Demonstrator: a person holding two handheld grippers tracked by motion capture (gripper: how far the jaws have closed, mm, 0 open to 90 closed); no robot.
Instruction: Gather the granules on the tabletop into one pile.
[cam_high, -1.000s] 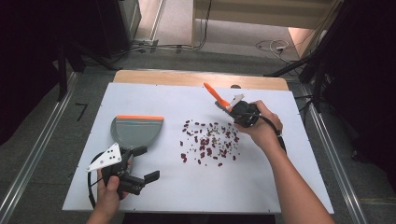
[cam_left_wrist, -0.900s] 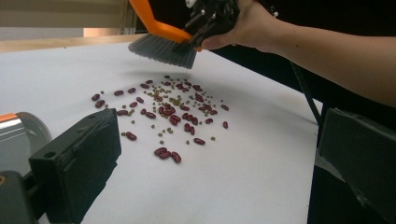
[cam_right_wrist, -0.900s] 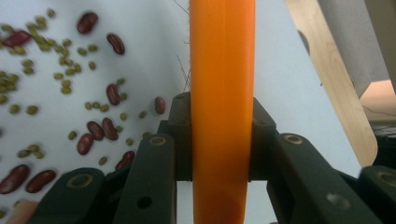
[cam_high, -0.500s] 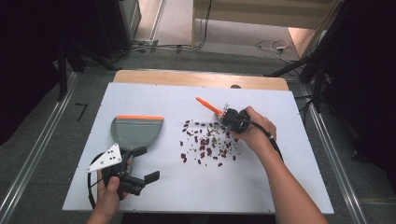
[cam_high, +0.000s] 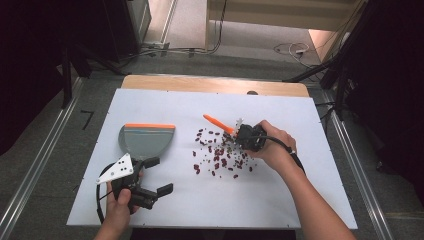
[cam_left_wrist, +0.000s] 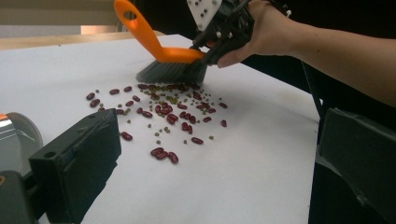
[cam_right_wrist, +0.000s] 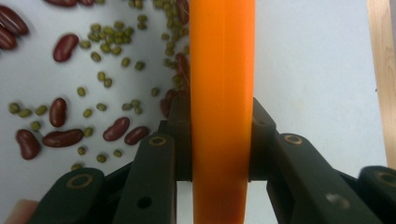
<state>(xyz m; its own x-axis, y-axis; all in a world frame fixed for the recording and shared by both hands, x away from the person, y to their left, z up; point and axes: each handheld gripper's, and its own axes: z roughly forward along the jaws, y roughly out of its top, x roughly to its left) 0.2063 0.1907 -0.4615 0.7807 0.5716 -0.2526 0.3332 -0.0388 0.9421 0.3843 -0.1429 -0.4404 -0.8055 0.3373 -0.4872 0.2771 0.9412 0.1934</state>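
Note:
Red beans and small green beans (cam_high: 218, 157) lie scattered at the middle of the white table (cam_high: 300, 195). My right gripper (cam_high: 239, 136) is shut on the orange handle of a hand brush (cam_high: 217, 123). The brush's grey bristles (cam_left_wrist: 170, 72) rest on the table at the far edge of the bean patch. In the right gripper view both jaws clamp the brush handle (cam_right_wrist: 222, 70), with beans (cam_right_wrist: 70, 126) below to the left. My left gripper (cam_high: 157, 176) stands open at the front left. A grey dustpan (cam_high: 145, 140) with an orange lip lies just beyond one of its jaws.
A strip of wooden tabletop (cam_high: 215, 82) runs along the far edge of the white sheet. Dark floor with metal rails (cam_high: 40, 165) flanks both sides. Cables (cam_high: 290, 50) lie on the floor beyond the table.
The right hand has carried the brush left and down, from beyond the beans onto the far right edge of the patch. The left hand and dustpan have stayed put.

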